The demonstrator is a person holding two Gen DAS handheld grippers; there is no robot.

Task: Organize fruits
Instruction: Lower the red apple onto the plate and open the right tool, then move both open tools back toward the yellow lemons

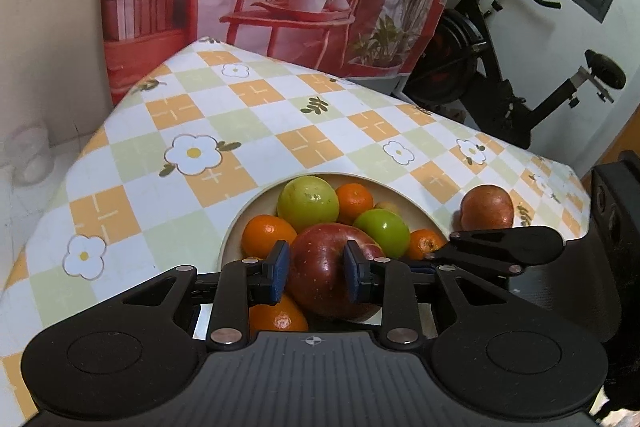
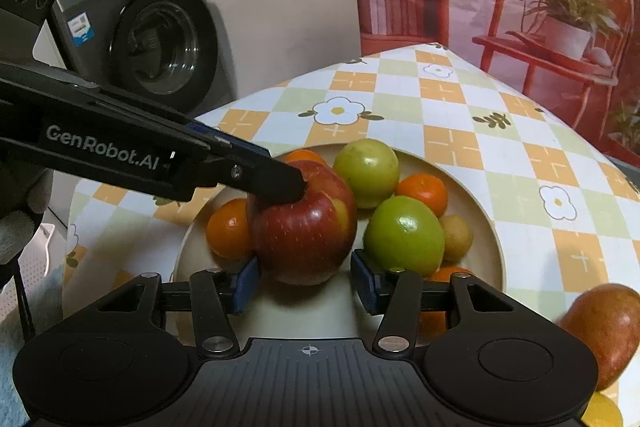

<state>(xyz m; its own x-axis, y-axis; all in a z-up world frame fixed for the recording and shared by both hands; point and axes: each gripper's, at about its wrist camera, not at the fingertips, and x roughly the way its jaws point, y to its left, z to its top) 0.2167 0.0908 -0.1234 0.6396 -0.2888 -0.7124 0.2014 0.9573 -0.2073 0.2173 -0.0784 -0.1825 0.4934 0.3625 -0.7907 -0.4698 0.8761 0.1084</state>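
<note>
While the left gripper (image 1: 316, 269) clamps its pads on the red apple (image 1: 334, 271) over the bowl (image 1: 256, 205), 1 loose apple (image 1: 487, 207) sits rightward. From the right wrist, the right gripper (image 2: 306, 281) gapes wide just below that held apple.

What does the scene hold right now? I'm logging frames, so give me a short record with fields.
left gripper: shut on red apple in the bowl
right gripper: open, beside the same apple
in bowl: two green apples, several oranges
outside bowl: second red apple on the checked tablecloth
</note>
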